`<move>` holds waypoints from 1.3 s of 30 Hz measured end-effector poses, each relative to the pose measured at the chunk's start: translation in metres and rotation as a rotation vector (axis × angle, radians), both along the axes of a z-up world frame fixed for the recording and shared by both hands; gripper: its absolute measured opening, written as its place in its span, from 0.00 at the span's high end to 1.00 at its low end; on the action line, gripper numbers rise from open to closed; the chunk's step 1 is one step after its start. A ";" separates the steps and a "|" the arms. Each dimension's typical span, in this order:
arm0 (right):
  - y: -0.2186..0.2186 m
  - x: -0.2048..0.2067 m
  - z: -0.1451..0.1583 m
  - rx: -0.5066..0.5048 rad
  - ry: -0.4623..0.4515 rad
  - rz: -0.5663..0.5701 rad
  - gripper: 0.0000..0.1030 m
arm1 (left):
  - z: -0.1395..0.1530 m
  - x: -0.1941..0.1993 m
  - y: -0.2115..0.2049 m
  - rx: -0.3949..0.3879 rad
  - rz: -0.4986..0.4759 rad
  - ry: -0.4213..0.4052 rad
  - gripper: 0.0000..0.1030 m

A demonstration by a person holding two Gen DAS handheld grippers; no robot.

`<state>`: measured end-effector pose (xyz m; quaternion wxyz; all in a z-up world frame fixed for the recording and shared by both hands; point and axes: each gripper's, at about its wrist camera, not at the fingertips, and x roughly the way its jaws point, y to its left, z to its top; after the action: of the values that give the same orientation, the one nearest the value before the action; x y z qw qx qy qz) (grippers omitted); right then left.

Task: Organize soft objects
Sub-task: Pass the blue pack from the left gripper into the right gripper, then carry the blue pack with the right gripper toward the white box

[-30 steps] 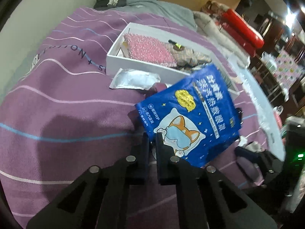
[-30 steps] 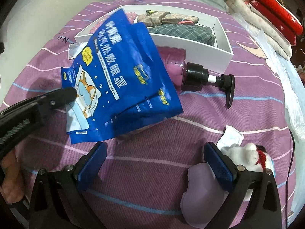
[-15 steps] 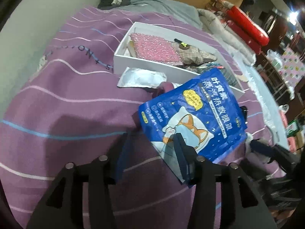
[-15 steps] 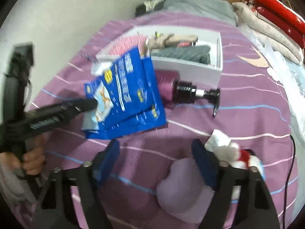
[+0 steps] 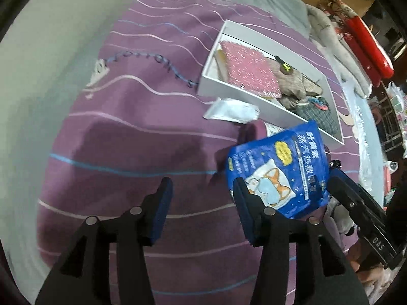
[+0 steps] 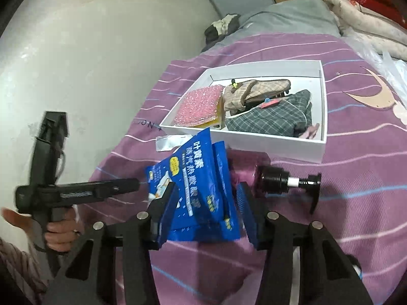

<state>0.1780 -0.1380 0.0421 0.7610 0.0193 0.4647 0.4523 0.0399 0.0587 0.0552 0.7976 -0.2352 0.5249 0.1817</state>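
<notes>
Right wrist view: right claw [image 6: 206,203] was closing around the blue pouches [image 6: 201,188], just before the white box [image 6: 267,145]; left claw [image 5: 201,211] stood half-open, empty. Slick pouches could slip out.

Glossy blue foil pouch [image 6: 201,190] between the closing jaws of the right gripper [image 6: 207,207], above the purple striped bed [image 6: 356,178].

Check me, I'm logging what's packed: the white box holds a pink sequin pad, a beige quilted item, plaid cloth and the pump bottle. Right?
One slip: the pump bottle is not in the white box. The right wrist view shows it lying on the purple bedspread in front of the box. The pink sequin pad, beige quilted item and plaid cloth are inside.
</notes>
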 end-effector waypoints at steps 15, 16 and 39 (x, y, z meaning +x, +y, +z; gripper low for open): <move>0.007 0.005 0.003 0.029 -0.011 0.027 0.64 | 0.005 -0.006 0.022 -0.047 0.046 -0.013 0.50; 0.007 0.005 0.004 0.031 -0.005 0.031 0.64 | 0.005 -0.007 0.022 -0.047 0.047 -0.020 0.50; 0.041 -0.004 -0.021 0.110 0.182 0.164 0.64 | -0.041 0.012 -0.003 -0.021 -0.056 -0.069 0.62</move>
<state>0.1737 -0.0974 0.0212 0.6739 0.0636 0.5063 0.5342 0.0522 0.0553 0.0142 0.8175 -0.2349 0.5053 0.1453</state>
